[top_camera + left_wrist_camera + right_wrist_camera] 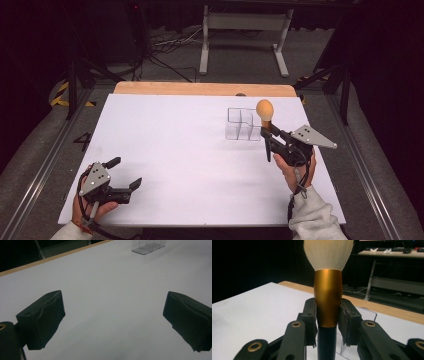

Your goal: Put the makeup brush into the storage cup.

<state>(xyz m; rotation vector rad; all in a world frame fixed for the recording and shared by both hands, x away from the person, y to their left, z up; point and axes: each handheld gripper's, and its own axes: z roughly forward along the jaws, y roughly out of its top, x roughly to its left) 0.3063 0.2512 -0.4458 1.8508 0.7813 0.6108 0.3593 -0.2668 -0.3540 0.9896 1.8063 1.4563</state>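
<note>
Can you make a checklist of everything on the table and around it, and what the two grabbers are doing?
Surface: white table, wooden strip along its far edge.
Job's things: makeup brush held upright, bristles up; clear divided organizer just behind it.
Clutter: nothing seen.
Grippers: right gripper clamped on the brush's gold collar; left gripper open, holding nothing, near the front left corner.
Cables: loose wires on the floor beyond the table.
Surroundings: white metal stand, dark room.

Soft bristles, shiny metal, matt black pads

The brush (328,290) has fluffy pale bristles, a glossy gold metal collar and a smooth black handle; the right gripper (328,315) has matt black rubbery pads with brass-coloured rivets; the box (242,125) is clear glossy plastic; the table (165,145) is matt white with a bare wooden edge at the top.
</note>
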